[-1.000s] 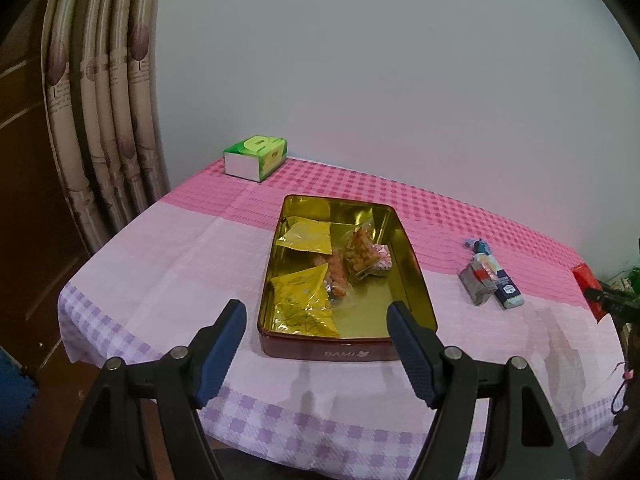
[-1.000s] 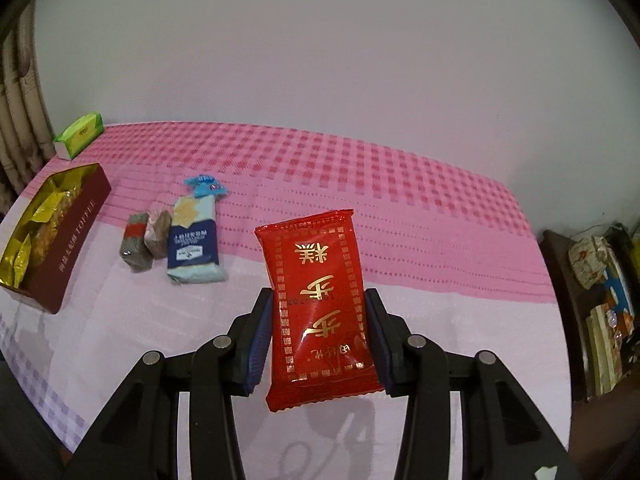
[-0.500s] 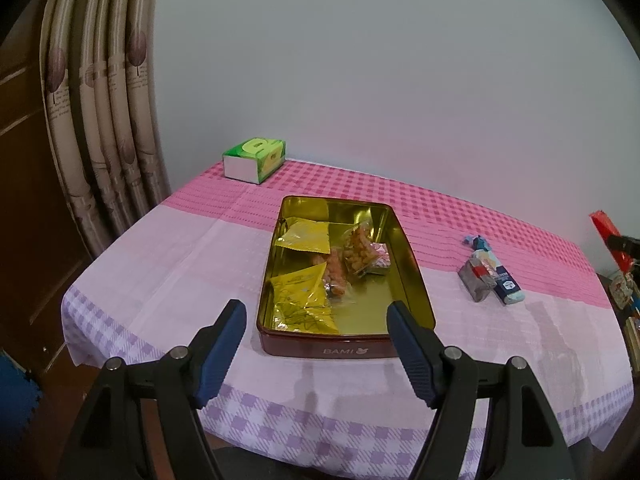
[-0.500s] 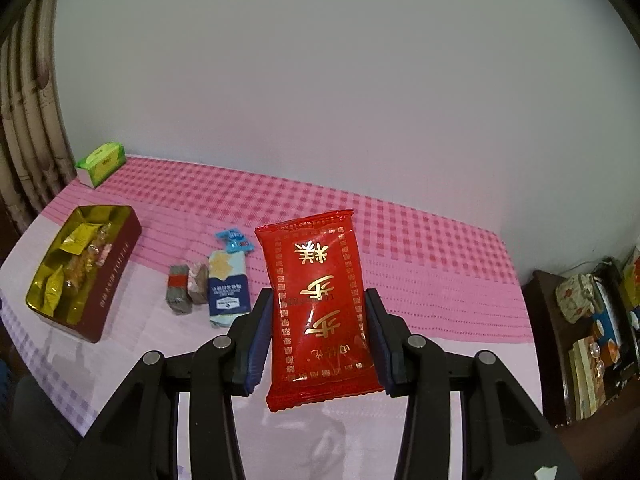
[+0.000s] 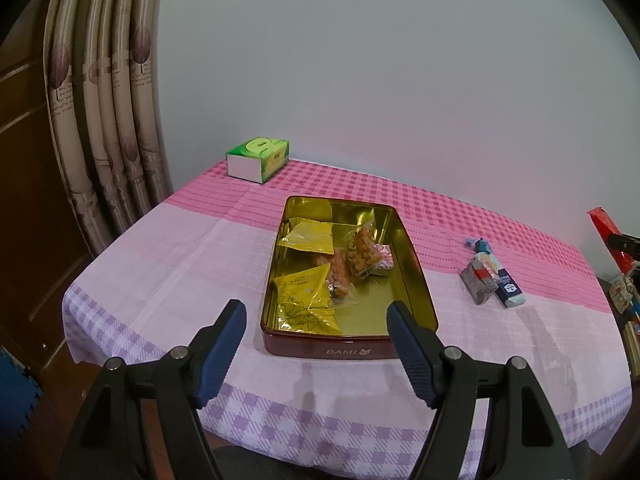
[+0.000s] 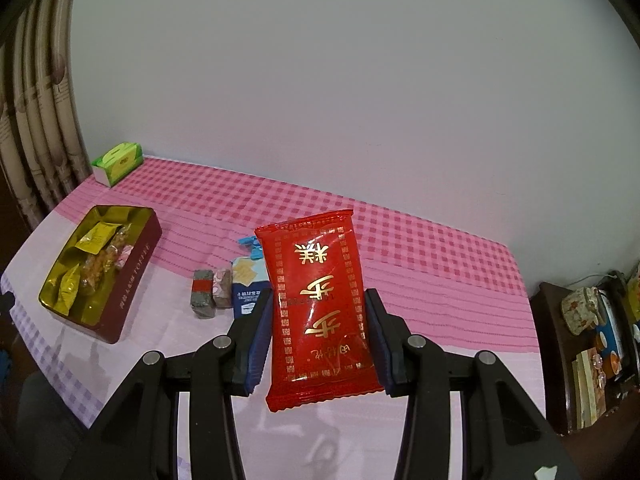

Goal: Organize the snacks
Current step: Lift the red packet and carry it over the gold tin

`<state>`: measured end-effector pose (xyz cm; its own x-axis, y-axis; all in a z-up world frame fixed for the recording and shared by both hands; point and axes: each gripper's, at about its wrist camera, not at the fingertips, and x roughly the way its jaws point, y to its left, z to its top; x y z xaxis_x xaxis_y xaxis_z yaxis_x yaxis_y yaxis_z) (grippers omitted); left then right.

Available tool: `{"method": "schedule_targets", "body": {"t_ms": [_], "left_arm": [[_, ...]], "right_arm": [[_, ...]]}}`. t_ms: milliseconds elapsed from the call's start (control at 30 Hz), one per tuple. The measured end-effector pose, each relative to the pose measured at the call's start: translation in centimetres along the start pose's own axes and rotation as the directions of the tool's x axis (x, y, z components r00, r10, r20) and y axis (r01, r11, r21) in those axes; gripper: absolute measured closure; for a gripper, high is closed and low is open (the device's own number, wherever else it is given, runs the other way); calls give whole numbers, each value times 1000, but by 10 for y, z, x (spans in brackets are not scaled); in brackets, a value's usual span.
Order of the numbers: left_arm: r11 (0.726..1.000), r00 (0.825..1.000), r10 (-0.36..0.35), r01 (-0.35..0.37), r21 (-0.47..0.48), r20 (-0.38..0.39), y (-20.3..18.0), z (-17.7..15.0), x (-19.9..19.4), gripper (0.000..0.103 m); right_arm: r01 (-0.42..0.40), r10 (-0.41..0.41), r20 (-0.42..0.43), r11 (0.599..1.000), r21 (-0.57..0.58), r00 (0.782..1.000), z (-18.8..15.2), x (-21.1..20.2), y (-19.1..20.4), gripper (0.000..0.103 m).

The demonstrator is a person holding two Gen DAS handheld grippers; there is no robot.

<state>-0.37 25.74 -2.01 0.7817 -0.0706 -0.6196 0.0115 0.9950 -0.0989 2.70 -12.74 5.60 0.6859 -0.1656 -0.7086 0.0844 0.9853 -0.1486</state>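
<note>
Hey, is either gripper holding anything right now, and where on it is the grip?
The right gripper holds the red snack packet, pinched across its two long side edges at the lower half. The left gripper is open and holds nothing.

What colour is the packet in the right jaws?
Red with gold characters and border, clearest in the right wrist view: the packet.

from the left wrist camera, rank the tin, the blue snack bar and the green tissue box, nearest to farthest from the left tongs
1. Tin, straight ahead of the left tongs.
2. Blue snack bar, off to the right.
3. Green tissue box, far-left corner by the wall.
</note>
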Motion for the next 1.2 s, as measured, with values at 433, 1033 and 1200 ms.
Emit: {"method": "schedule_targets", "body": {"t_ms": [433,1033,1200], "left_arm": [[994,997,80,-80,-72,1,31,12,6,29],[973,990,114,-128,-193,-82,80,16,30,29],[971,990,110,-126,-204,-86,82,17,31,29]], "right_arm": [[-73,72,-27,996,-57,997,9,39,72,62],[-217,209,-58,956,-198,976,49,82,239,62],[-251,240,-78,943,-218,968,42,84,269,62]]}}
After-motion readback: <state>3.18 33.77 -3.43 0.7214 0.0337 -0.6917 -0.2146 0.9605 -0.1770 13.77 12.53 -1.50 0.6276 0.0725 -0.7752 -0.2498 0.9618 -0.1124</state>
